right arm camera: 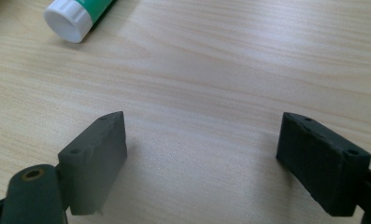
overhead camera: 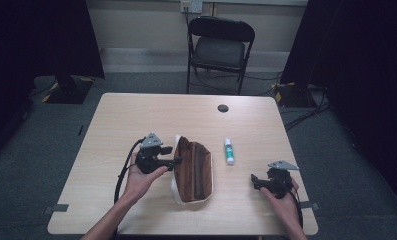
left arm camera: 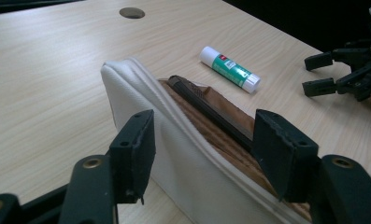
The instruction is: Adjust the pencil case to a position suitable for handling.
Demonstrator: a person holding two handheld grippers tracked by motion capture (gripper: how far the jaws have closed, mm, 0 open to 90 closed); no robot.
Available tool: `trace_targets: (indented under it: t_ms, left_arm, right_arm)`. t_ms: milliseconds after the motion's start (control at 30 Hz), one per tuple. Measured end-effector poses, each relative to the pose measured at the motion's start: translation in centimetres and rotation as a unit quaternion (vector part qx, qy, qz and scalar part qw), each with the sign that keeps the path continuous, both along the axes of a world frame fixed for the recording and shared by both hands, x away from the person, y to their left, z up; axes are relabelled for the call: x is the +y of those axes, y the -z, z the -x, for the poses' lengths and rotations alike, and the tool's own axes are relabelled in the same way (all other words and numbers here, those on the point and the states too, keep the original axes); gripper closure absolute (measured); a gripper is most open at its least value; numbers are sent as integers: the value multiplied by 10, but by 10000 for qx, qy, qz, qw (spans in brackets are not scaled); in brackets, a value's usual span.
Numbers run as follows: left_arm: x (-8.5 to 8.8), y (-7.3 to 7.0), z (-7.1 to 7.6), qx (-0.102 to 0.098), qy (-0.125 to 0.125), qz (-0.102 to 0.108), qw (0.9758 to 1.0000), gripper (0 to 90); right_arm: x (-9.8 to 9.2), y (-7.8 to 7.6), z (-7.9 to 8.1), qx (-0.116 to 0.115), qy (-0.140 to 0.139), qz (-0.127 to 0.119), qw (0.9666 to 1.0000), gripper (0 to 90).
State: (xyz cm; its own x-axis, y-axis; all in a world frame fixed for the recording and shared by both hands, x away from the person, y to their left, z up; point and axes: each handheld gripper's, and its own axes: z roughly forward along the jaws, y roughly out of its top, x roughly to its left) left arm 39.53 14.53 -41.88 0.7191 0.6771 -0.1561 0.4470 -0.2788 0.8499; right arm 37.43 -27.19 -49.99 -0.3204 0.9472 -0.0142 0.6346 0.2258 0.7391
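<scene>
Left gripper (left arm camera: 202, 154), jaws wide, straddles the white pouch's (left arm camera: 146, 116) near wall; glue stick (overhead camera: 229, 151), long axis fore-aft, lies nearer the wide-open, empty right gripper (overhead camera: 255, 181).

A wooden table (overhead camera: 136, 120) bears a pouch (overhead camera: 193, 170) and glue stick (overhead camera: 229, 151).

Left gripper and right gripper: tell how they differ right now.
The left gripper has its jaws astride the white wall of the open pencil case; the right gripper has only bare table between its jaws. The left sits beside the case, the right apart from it, past the glue stick. Both are hand-held, jaws open.
</scene>
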Motion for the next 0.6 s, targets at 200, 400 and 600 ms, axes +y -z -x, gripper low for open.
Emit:
trace_targets:
  t_ms: [200,400,600]
  left_arm:
    - [5,-8,17,-80,1,-88,9999,339]
    - [8,-7,34,68,58,10,10000,296]
    - [2,4,47,120,136,-213,9996,246]
  right_arm:
    - [0,0,0,1,0,-1,10000,151]
    - [0,0,0,0,0,0,10000,151]
    - [0,0,0,1,-1,0,10000,151]
